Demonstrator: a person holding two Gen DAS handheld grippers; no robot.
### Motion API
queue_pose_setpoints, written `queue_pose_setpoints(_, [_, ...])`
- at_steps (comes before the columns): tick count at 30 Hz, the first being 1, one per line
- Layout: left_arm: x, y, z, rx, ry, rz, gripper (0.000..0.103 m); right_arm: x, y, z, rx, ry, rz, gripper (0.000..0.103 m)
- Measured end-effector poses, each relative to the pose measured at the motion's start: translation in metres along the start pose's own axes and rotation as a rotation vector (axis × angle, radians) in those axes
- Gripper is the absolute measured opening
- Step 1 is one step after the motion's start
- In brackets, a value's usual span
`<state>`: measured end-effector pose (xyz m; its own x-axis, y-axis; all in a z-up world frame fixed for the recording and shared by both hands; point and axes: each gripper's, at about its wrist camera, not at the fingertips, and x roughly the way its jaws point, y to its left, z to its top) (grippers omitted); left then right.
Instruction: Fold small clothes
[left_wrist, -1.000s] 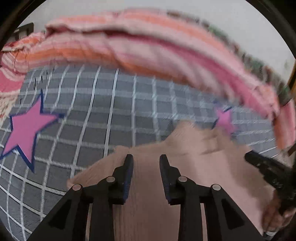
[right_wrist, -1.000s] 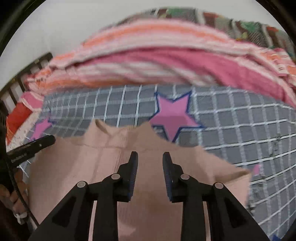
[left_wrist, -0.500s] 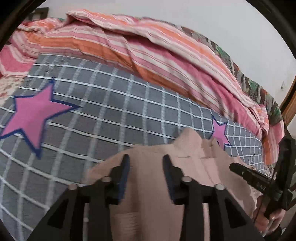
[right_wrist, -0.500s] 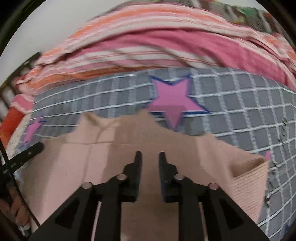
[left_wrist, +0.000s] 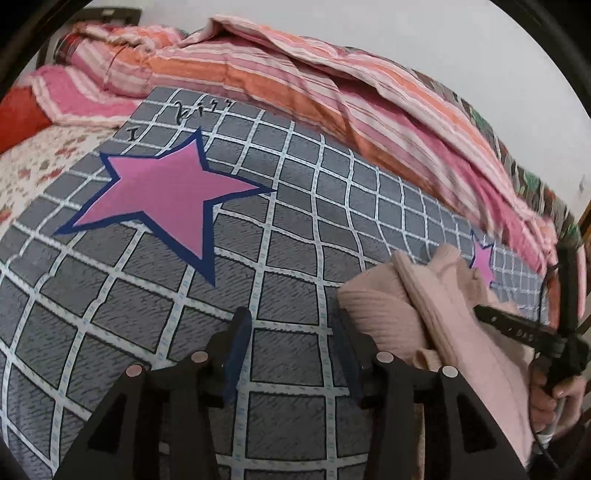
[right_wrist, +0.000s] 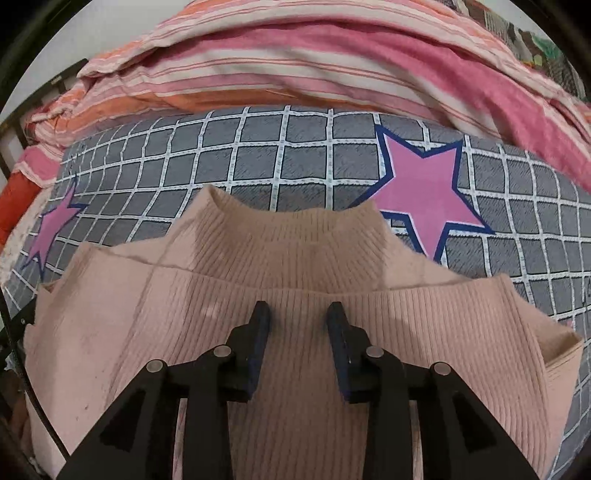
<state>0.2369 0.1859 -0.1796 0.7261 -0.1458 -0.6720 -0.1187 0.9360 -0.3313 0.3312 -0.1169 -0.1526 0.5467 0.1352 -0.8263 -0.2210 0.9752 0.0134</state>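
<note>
The left gripper (left_wrist: 291, 332) has swung off the pink sweater (left_wrist: 436, 314) over the checked bedspread (left_wrist: 295, 221).

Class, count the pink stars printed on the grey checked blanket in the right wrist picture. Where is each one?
2. A large star lies right of the sweater collar; a smaller star lies at the far left. The sweater may hide others.

Two low, close wrist views across the checked bedspread (left_wrist: 295, 206), left beside, right over the shared pink sweater (right_wrist: 295, 288).
</note>
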Motion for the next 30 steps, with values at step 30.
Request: queue_pose_setpoints(30, [-0.086,-0.003,-0.072,-0.065,0.020,-0.215,0.052,-0.124,0.036,-0.167,-0.165,-0.119,0.011,0.024])
